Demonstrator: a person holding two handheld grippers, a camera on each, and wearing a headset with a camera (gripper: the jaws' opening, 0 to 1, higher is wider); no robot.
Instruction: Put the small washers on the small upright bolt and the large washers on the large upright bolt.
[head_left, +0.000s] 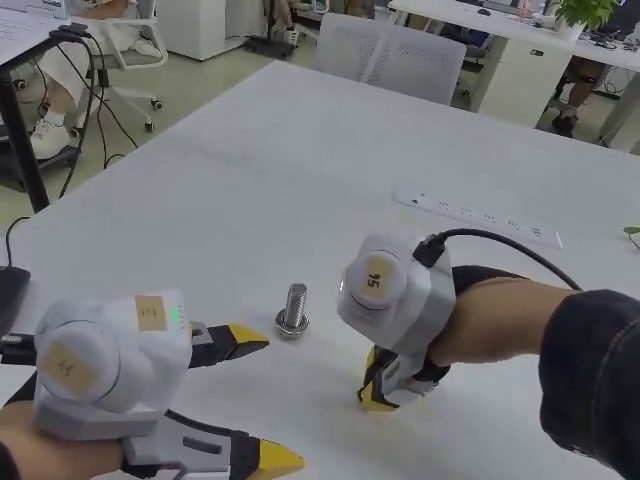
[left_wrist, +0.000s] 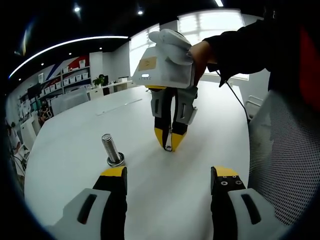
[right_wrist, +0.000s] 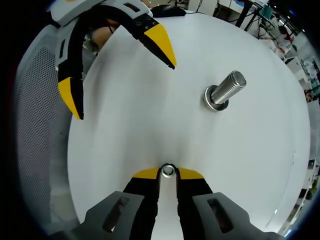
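Note:
A large silver bolt (head_left: 293, 311) stands upright on the white table (head_left: 250, 190), with a washer ringing its base. To its right my right gripper (head_left: 378, 398) points down at the tabletop. Its jaws are closed on a small silver washer (right_wrist: 168, 170), which the left gripper view shows pinched between the yellow tips as the same washer (left_wrist: 168, 147). My left gripper (head_left: 270, 400) lies low at the near left, jaws wide open with nothing between them. The bolt (left_wrist: 112, 150) stands just beyond its left fingertip (left_wrist: 114, 172). From the right gripper view the bolt (right_wrist: 225, 91) is ahead to the right.
A white power strip (head_left: 480, 215) lies on the table's far right. Grey mesh chairs (head_left: 390, 55) stand beyond the far edge. A black desk leg with cables (head_left: 30, 150) is off the left edge. A mesh chair back (left_wrist: 285, 165) is close on my left gripper's right.

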